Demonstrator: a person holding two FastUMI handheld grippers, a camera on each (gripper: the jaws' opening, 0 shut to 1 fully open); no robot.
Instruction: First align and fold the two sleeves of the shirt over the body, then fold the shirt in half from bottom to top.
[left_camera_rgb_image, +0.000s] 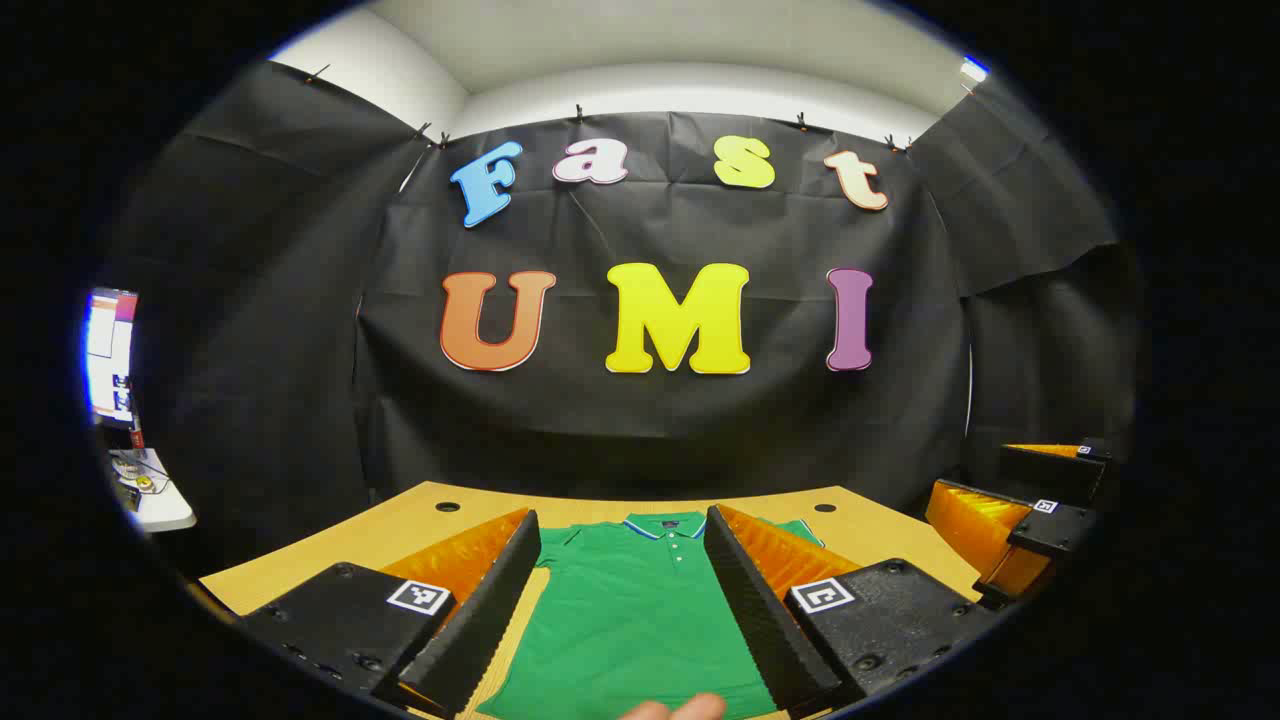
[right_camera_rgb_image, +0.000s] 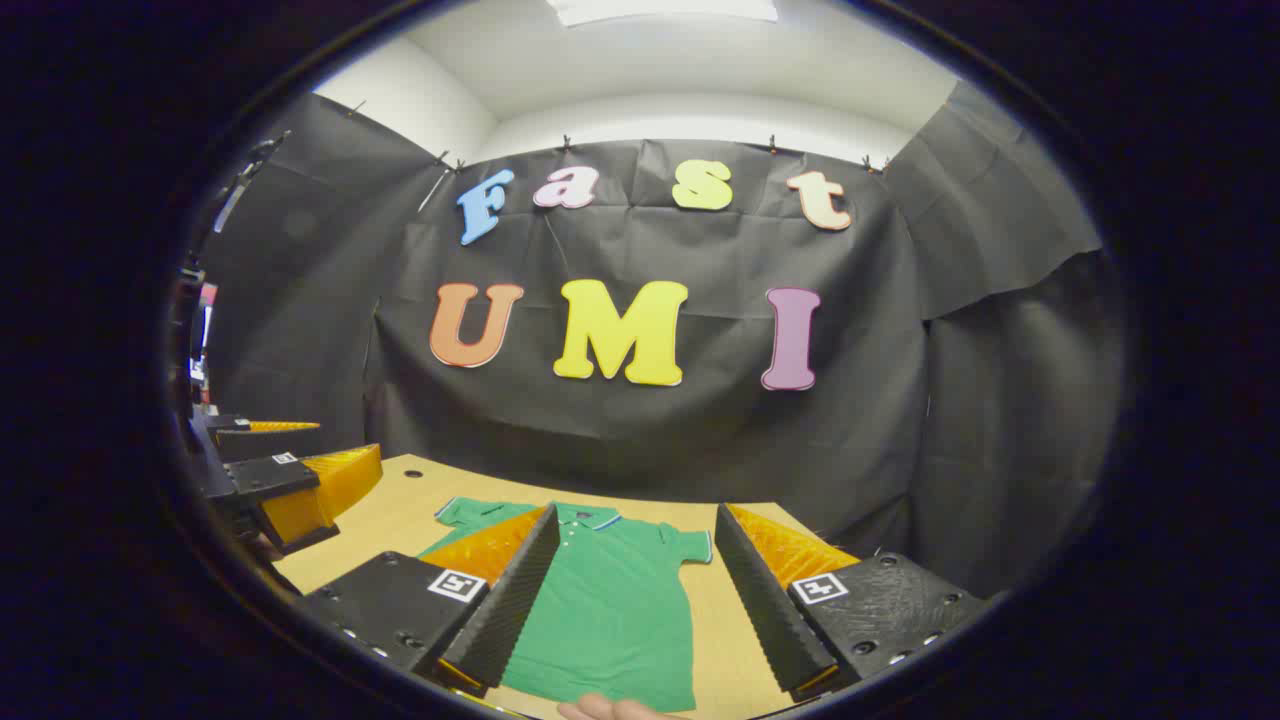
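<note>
A green polo shirt (left_camera_rgb_image: 630, 610) lies flat, face up, on the wooden table (left_camera_rgb_image: 330, 560), its collar toward the back wall. In the left gripper view my left gripper (left_camera_rgb_image: 622, 520) hangs open above the shirt's body, nothing between its fingers. My right gripper (left_camera_rgb_image: 1030, 510) shows at the right edge, held above the table. In the right gripper view the shirt (right_camera_rgb_image: 610, 600) has both short sleeves spread out: one sleeve (right_camera_rgb_image: 470, 512) to the left, the other sleeve (right_camera_rgb_image: 690, 545) to the right. My right gripper (right_camera_rgb_image: 638, 512) is open over the shirt. The left gripper (right_camera_rgb_image: 290, 480) shows at the far left.
A person's fingertips (left_camera_rgb_image: 680, 708) show at the shirt's near hem, also as a hand (right_camera_rgb_image: 610, 708). The table has small round holes (left_camera_rgb_image: 447, 507) near its back edge. The black cloth wall stands close behind. A screen (left_camera_rgb_image: 110, 350) and a small white desk sit far left.
</note>
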